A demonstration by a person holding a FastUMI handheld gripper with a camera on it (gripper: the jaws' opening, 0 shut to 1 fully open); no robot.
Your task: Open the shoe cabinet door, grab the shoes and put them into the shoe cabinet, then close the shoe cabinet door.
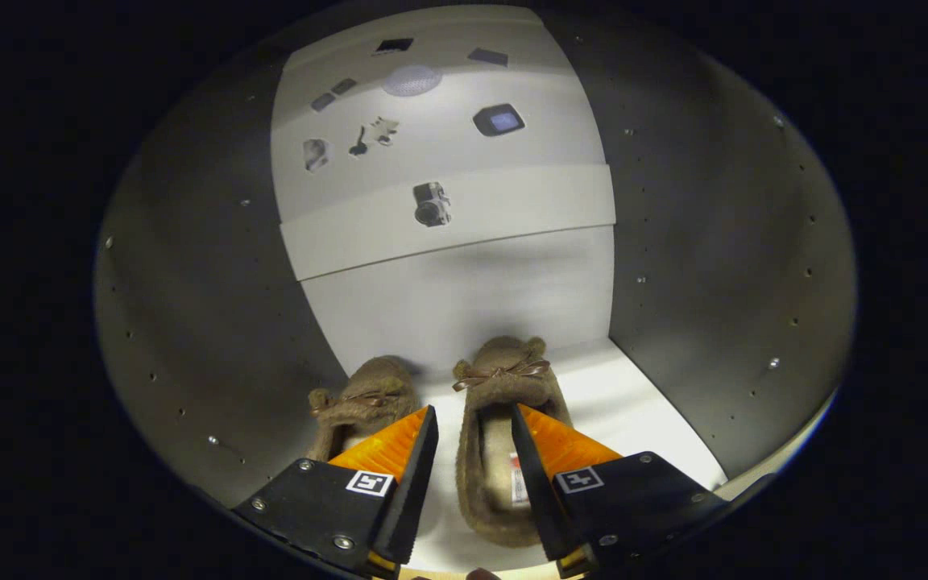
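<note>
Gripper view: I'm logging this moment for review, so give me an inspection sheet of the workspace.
Surface: white cabinet floor, lit, bare beside the slippers.
Job's things: two brown slippers with bows, left slipper and right slipper, side by side inside the cabinet, toes toward the back wall.
Clutter: nothing seen.
Gripper: gripper open, fingers astride the right slipper's left rim, not pressing it.
Cables: nothing seen.
Surroundings: grey side walls with peg holes.

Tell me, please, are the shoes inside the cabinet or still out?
Inside: both shoes rest on the cabinet floor between its side walls. The open gripper hovers over them.
</note>
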